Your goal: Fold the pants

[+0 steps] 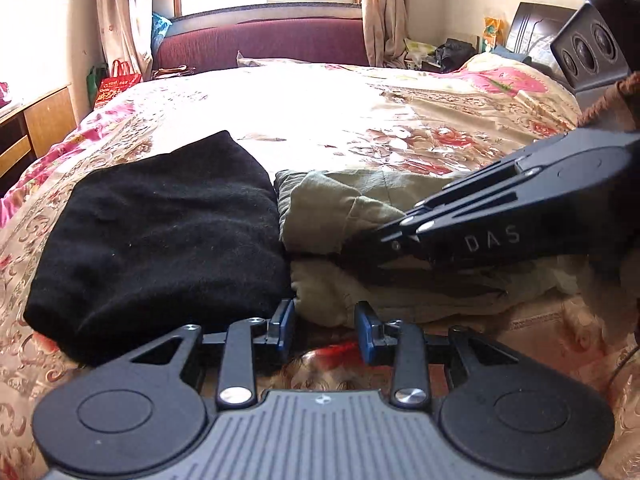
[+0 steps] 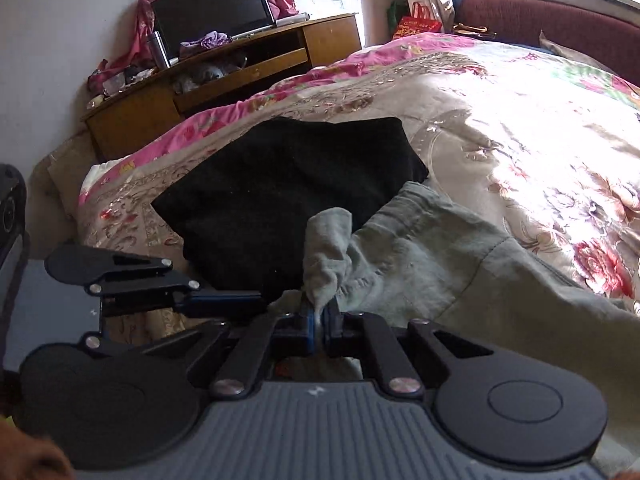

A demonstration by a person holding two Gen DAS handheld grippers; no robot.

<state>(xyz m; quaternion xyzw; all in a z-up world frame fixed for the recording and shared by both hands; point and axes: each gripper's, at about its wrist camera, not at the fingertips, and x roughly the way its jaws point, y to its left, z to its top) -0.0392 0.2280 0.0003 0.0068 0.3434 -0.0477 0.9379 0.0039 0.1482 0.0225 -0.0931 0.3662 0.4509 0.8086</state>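
Observation:
Olive-green pants (image 1: 340, 208) lie bunched on the flowered bedspread, to the right of a folded black garment (image 1: 168, 224). My left gripper (image 1: 325, 326) is open and empty, low at the near edge of the pants. My right gripper (image 2: 319, 322) is shut on a pinched fold of the pants (image 2: 420, 256) and holds it raised above the rest of the cloth. In the left wrist view the right gripper (image 1: 380, 236) comes in from the right over the pants. In the right wrist view the left gripper (image 2: 224, 304) sits at the lower left, beside the black garment (image 2: 288, 196).
The bed (image 1: 320, 112) has a flowered cover and a maroon headboard (image 1: 260, 40) under a window. A wooden TV cabinet (image 2: 240, 76) with clutter stands left of the bed. A red bag (image 1: 116, 84) sits by the curtain.

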